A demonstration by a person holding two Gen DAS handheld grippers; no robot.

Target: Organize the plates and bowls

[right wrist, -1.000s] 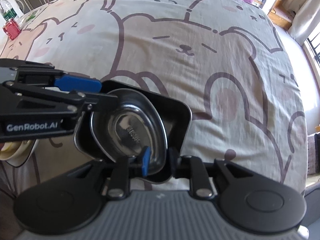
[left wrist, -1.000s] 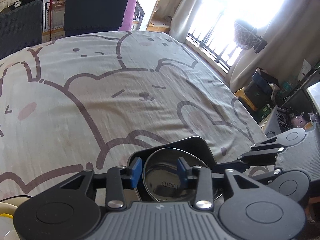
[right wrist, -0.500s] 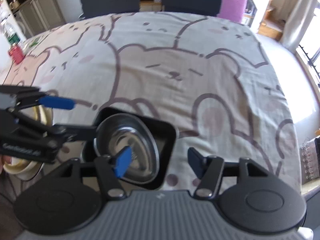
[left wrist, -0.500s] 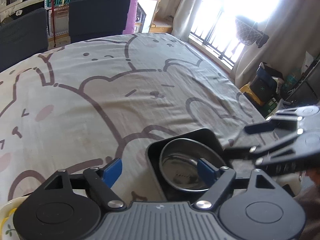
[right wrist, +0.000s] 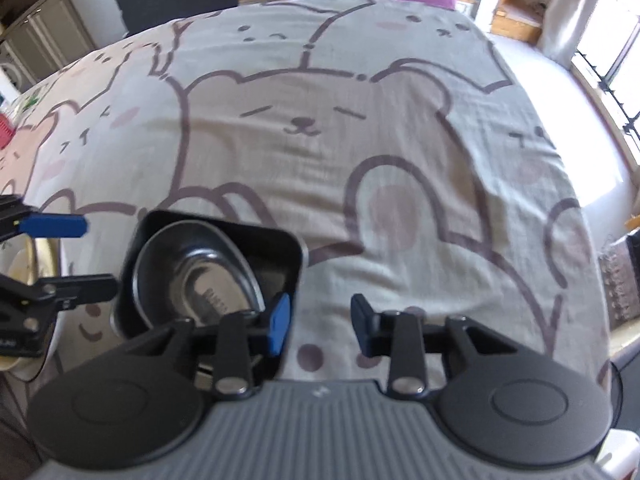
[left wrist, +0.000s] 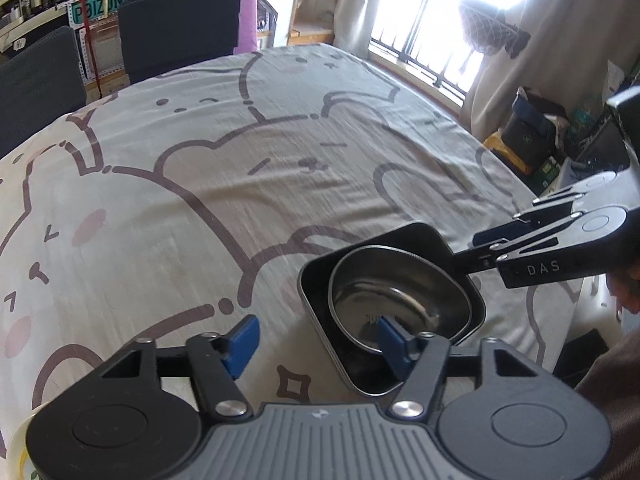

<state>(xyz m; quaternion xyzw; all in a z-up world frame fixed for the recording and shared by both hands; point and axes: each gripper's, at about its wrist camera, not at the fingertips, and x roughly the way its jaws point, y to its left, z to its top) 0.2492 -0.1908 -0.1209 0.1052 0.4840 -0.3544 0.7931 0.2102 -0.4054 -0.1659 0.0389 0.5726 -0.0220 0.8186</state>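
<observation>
A steel bowl (left wrist: pixel 394 300) (right wrist: pixel 200 276) sits nested inside a black square dish (left wrist: pixel 320 304) (right wrist: pixel 292 252) on the bear-print tablecloth. My left gripper (left wrist: pixel 318 344) hovers at the dish's near left side. One blue pad is over the bowl and the other over the cloth; its jaws are closing with the dish's wall between them, untouched. My right gripper (right wrist: pixel 320 326) is at the dish's right near corner, jaws closing, its left pad at the rim and nothing pressed. Each gripper also shows in the other's view: right gripper (left wrist: pixel 476 246), left gripper (right wrist: pixel 68 256).
A pale plate with a yellow rim (right wrist: pixel 40 248) (left wrist: pixel 16 448) lies left of the dish, partly under my left gripper. The tablecloth (right wrist: pixel 360 140) stretches far ahead. Dark chairs (left wrist: pixel 180 24) stand at the far edge. A person's hand (left wrist: pixel 624 288) holds the right gripper.
Both grippers let go of the bowl and dish rim, opened wide and drew back slightly. Their jaws are narrower now than half a second ago. The right gripper slid right.
</observation>
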